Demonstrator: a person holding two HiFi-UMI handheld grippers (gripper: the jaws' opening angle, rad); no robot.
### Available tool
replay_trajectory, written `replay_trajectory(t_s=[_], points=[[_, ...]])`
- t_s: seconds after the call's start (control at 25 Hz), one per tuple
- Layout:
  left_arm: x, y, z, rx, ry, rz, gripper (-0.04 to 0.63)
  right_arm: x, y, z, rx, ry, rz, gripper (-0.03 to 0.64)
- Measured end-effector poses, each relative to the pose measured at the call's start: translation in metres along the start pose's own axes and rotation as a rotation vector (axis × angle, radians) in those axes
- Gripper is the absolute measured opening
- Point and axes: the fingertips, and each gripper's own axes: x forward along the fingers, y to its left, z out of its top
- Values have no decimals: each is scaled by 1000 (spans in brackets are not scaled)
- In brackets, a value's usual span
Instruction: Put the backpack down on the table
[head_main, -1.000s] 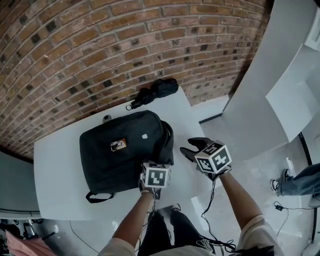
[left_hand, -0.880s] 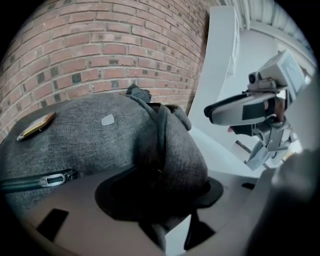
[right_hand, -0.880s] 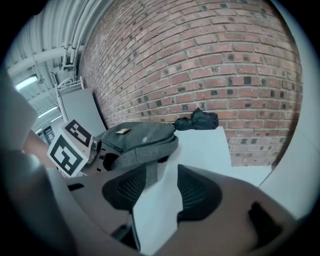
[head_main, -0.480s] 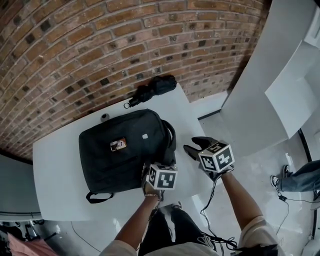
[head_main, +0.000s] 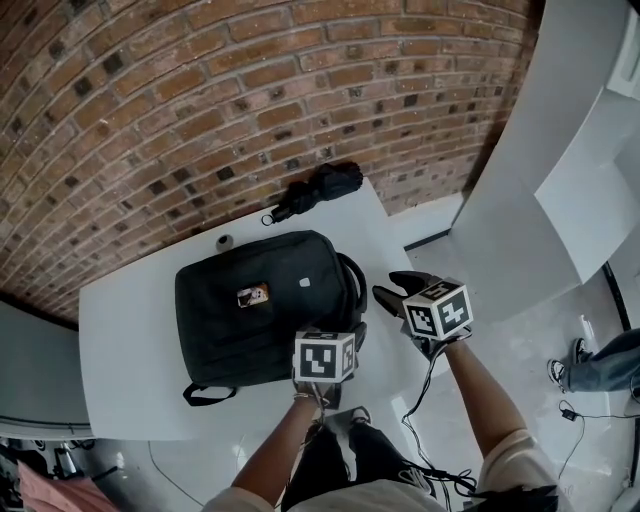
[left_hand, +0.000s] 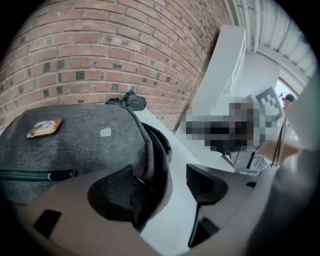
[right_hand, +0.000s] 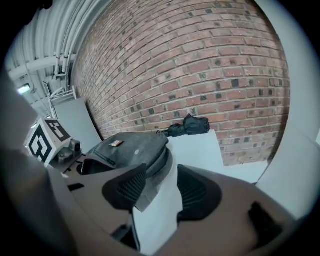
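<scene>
On table (head_main: 130, 345) backpack (head_main: 262, 325) lies flat; left gripper (left_hand: 165, 182) jaws just opening wide, backpack edge between, unpinched; right gripper (right_hand: 161, 186) gaping, empty.

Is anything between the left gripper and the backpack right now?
Nothing visible. The left gripper has just been opening its jaws, and the backpack has its near edge in the gap, not clamped. It lies flat on the table.

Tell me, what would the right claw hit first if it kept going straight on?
Most likely the bare white table beside the backpack: that shows between the open jaws of the right claw. The backpack's corner sits at the gap's left edge, so it might brush that first; depth is unclear.
</scene>
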Motion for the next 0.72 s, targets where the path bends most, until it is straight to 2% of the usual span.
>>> replay_trajectory(t_s=[0.16,0.2,0.24,0.28,0.48,0.56,0.72], points=[[-21,3,17,-41,-94,-1,316,-2,3,5,16,-17,-18,195],[-28,6,20,-44,-118,7,267,-3,3,7,31,-30,-30,195],[-34,10,22,-50,-142,18,183,-4,3,10,47,-46,-45,195],[-41,15,24,-60,-162,27,147,-5,4,13,63,-65,-60,193],[-79,49,27,-130,-256,69,44,-7,20,30,123,-147,-112,189],[-100,63,29,-128,-302,92,20,-8,31,37,145,-179,-127,175],[-143,80,35,-73,-378,90,15,-9,61,54,126,-218,-143,147]])
